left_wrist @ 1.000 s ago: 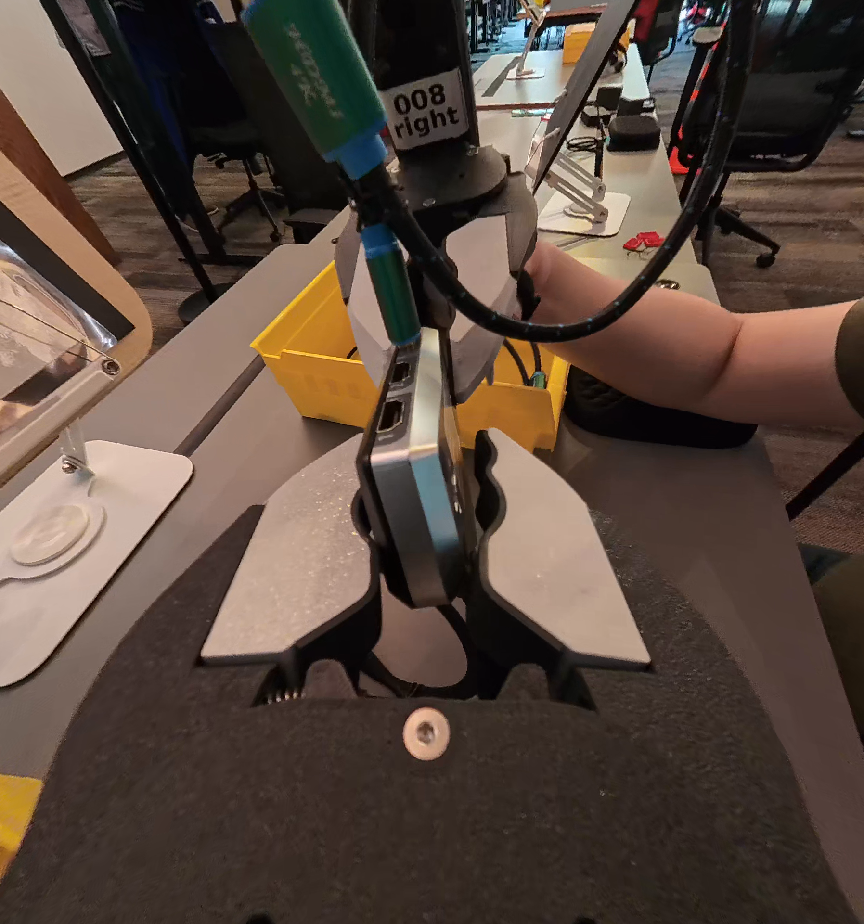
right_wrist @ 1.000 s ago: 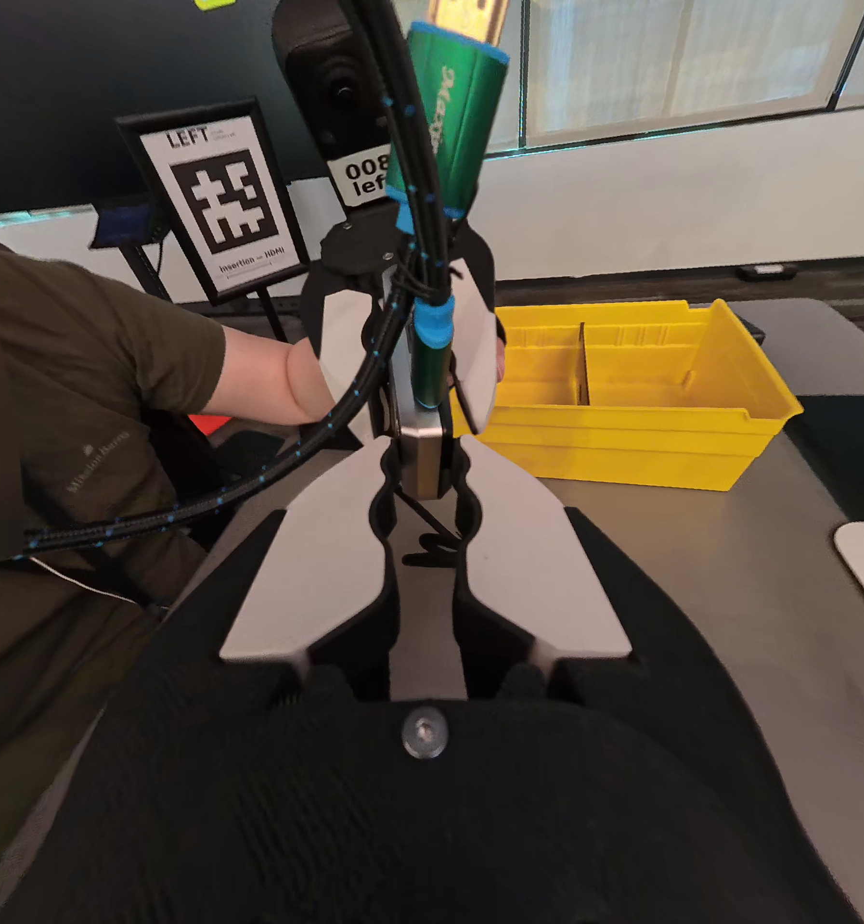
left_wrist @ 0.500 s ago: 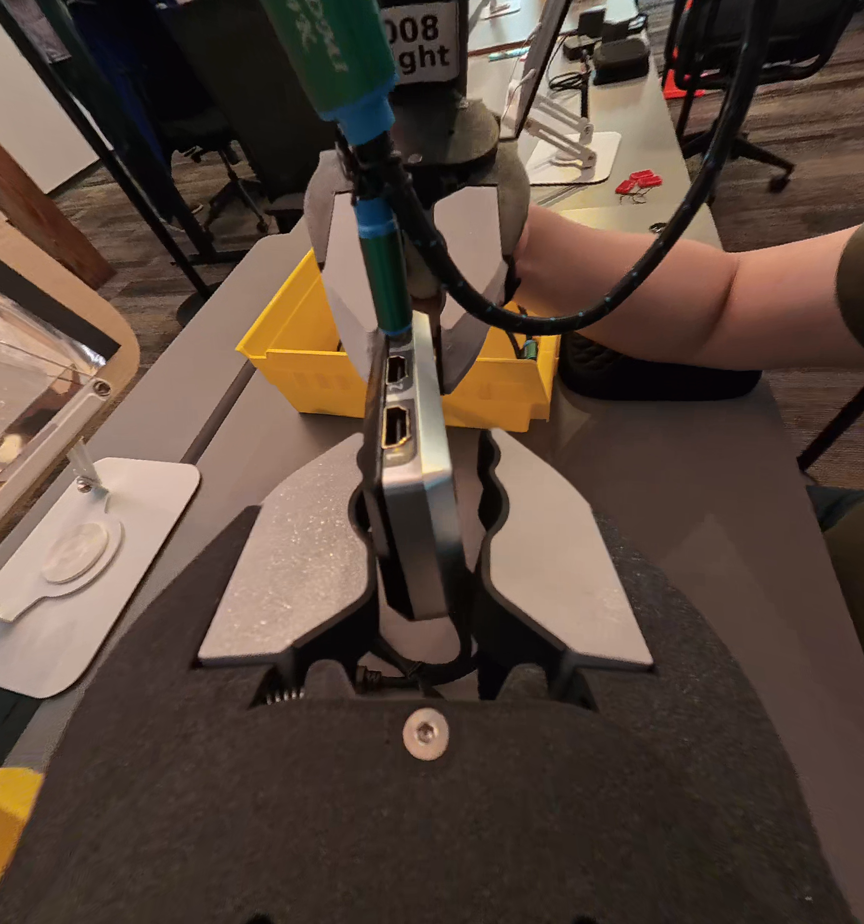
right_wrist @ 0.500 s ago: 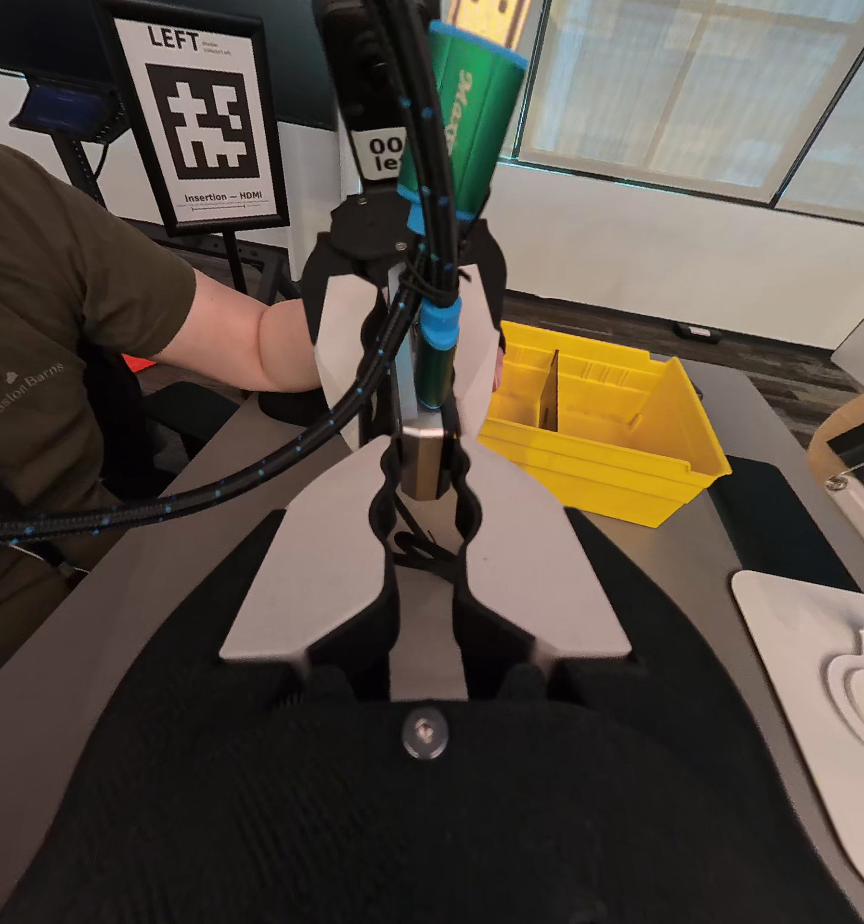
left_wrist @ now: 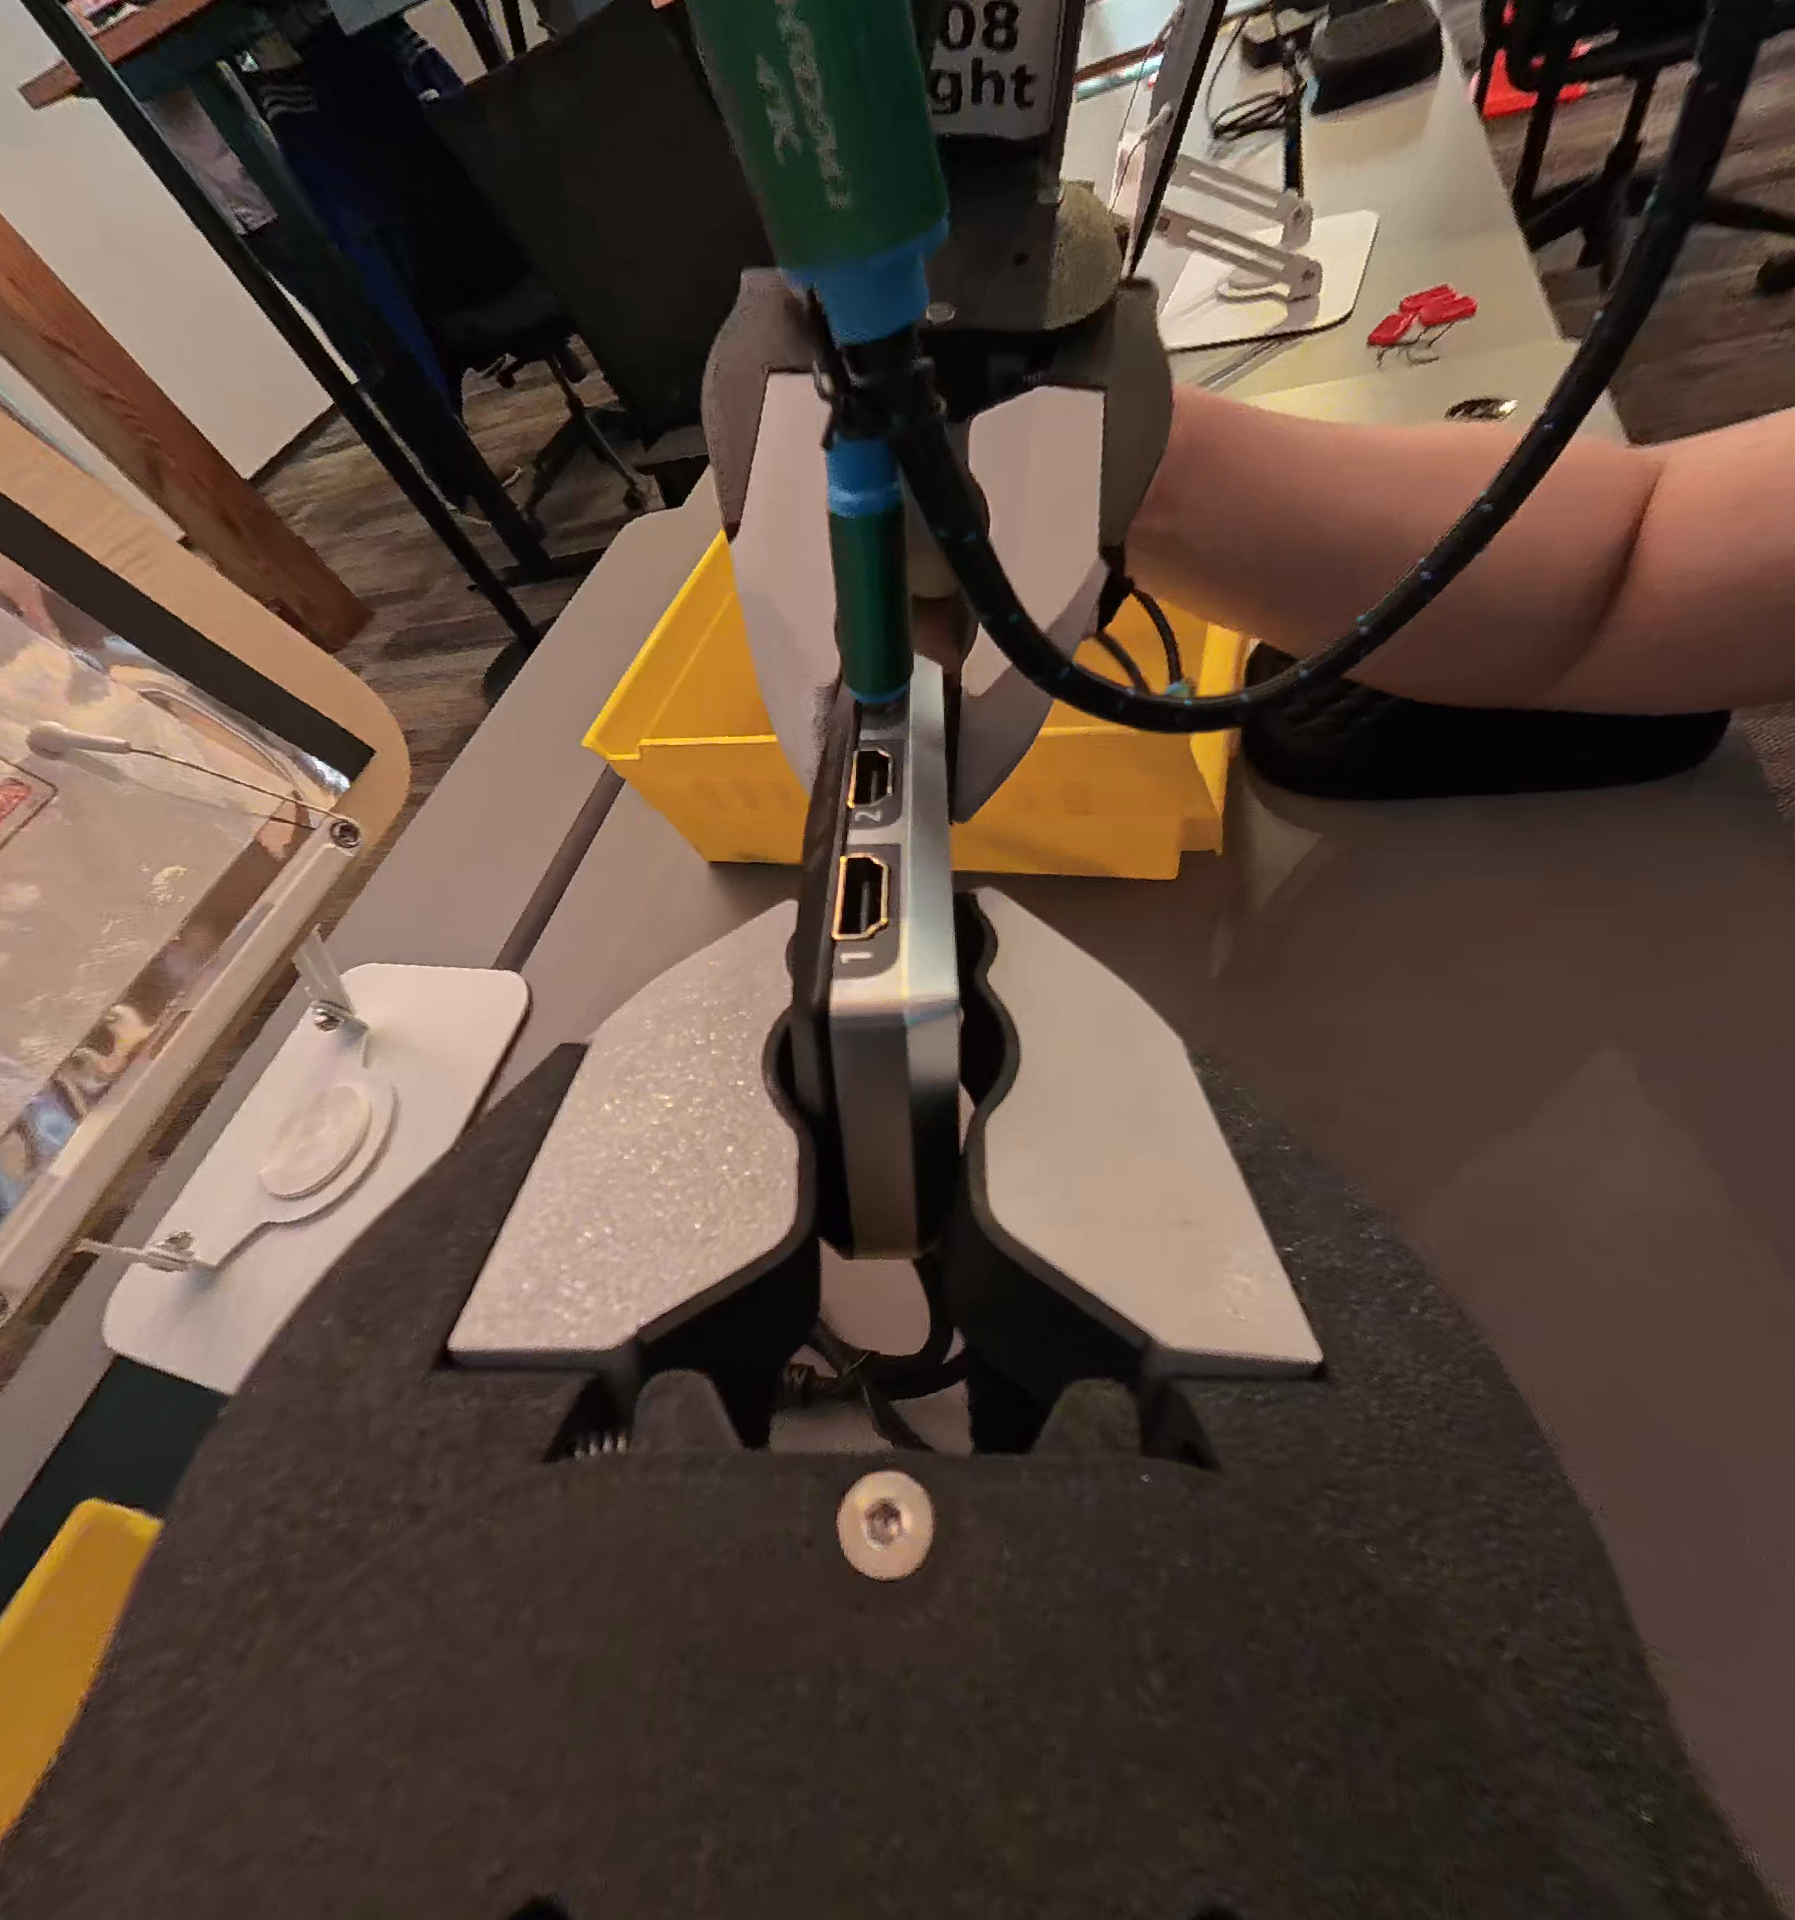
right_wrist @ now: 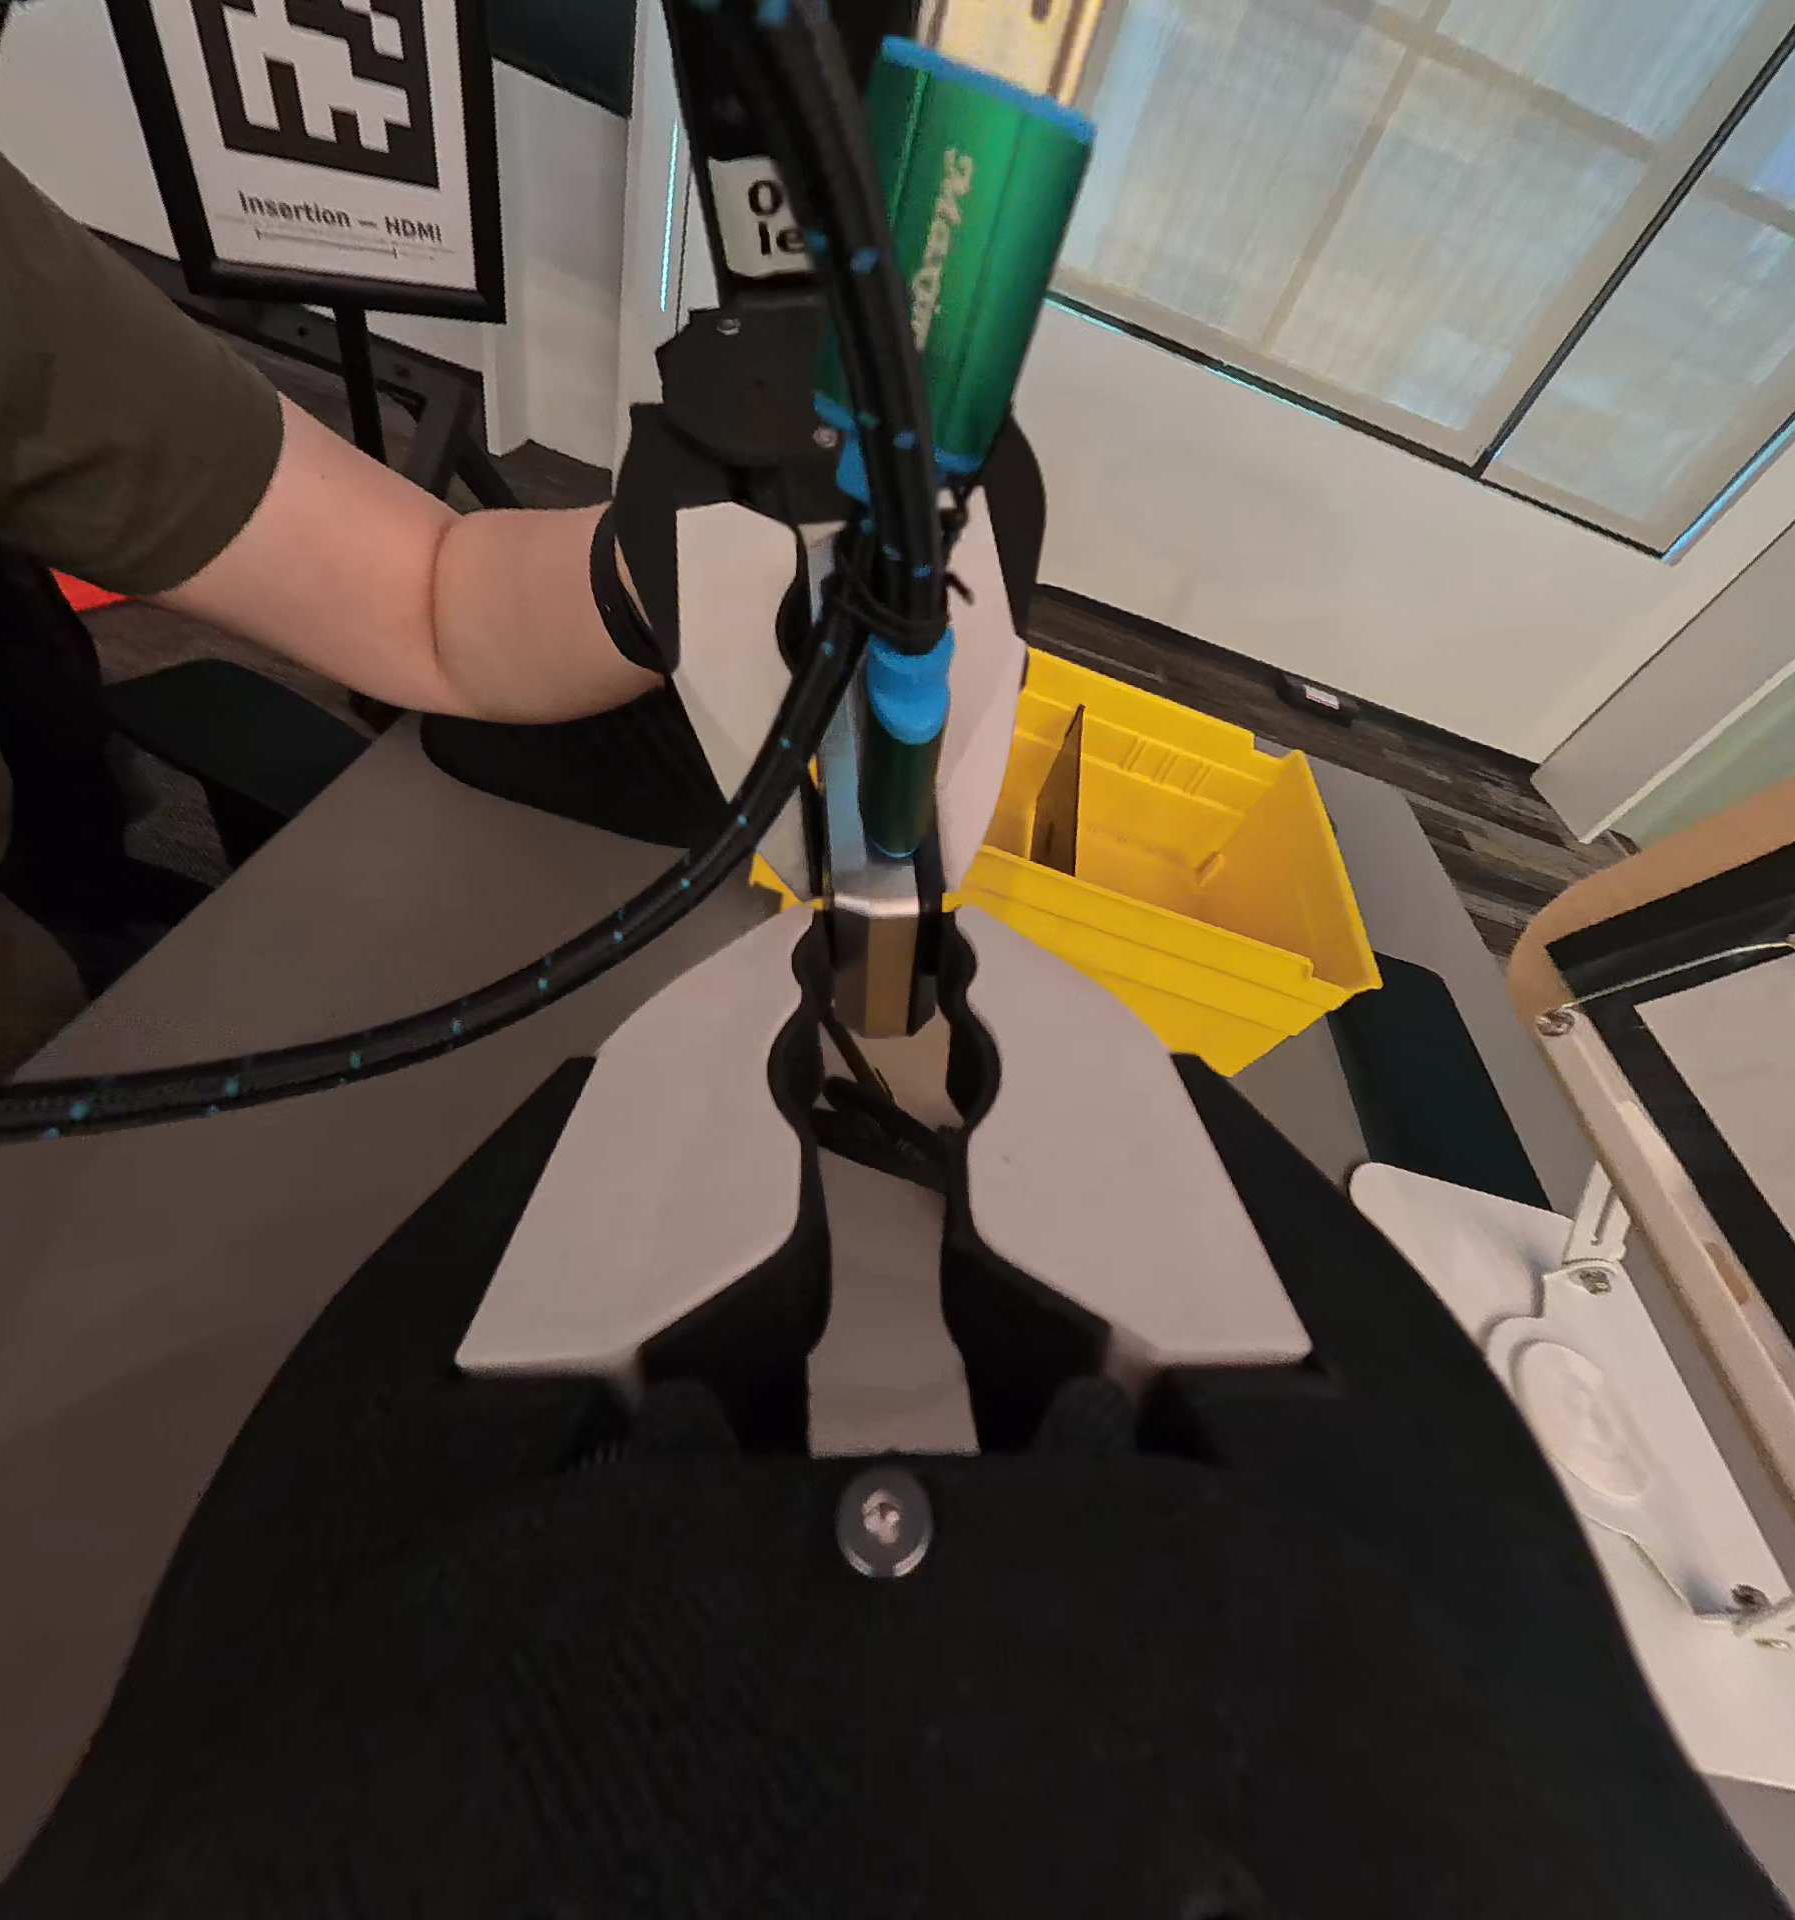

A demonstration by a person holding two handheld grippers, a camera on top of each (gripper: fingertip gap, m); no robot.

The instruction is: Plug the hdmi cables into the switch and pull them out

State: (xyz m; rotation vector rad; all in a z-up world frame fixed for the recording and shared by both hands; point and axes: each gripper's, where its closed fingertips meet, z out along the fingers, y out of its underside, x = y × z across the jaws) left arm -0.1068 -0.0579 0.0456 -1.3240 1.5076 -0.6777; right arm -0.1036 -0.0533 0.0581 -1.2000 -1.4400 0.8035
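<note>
A silver HDMI switch (left_wrist: 888, 1091) is held on edge above the table between both grippers. My left gripper (left_wrist: 882, 914) is shut on its near end. My right gripper (left_wrist: 893, 769) faces it and is shut on the far end. Two empty gold ports (left_wrist: 862, 899) face up and left. A green HDMI plug (left_wrist: 872, 603) sits in the farthest port, and its black braided cable (left_wrist: 1392, 623) loops right. A second green plug (left_wrist: 831, 135) hangs loose above. The right wrist view shows my right gripper (right_wrist: 880, 920) shut on the switch (right_wrist: 877, 977), the plug (right_wrist: 898, 779), and the left gripper (right_wrist: 872, 847) beyond.
A yellow bin (left_wrist: 1080, 821) stands on the grey table behind the switch; it also shows in the right wrist view (right_wrist: 1184, 935). A framed panel on a white base (left_wrist: 332, 1143) stands at the left. A black pad (left_wrist: 1475, 748) lies under the person's forearm (left_wrist: 1444, 571). The grippers are tip to tip, or close to it.
Both grippers have tilted and shifted together with the switch, so its port face now shows more squarely in the left wrist view. The green plug stays in the far port.
</note>
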